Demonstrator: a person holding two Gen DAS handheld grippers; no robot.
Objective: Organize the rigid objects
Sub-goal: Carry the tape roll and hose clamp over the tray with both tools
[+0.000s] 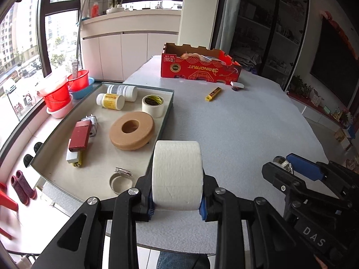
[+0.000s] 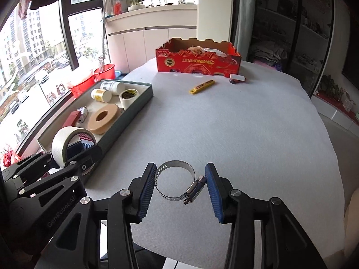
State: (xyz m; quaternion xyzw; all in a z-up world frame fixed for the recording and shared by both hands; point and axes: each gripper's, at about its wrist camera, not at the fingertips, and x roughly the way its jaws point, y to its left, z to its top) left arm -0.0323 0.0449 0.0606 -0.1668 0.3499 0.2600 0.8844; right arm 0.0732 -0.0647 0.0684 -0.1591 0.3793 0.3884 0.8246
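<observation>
My left gripper (image 1: 177, 201) is shut on a white tape roll (image 1: 177, 172), held upright just right of the grey tray's (image 1: 170, 103) near corner. The right wrist view shows the same roll (image 2: 59, 143) at the left, over the tray's (image 2: 134, 103) near end. My right gripper (image 2: 180, 183) is shut on a metal hose clamp (image 2: 174, 163): the band touches the left pad and the screw housing touches the right pad, above the grey table top (image 2: 224, 123). In the left wrist view the right gripper (image 1: 289, 165) is at the right edge.
The tray holds two white bottles (image 1: 112, 99), a masking tape roll (image 1: 153, 105), a tan ring (image 1: 132, 130), a red box (image 1: 80, 135) and another hose clamp (image 1: 121, 179). At the table's far side are a red carton (image 1: 197, 69), a yellow knife (image 1: 213, 94) and a small white piece (image 1: 237, 85).
</observation>
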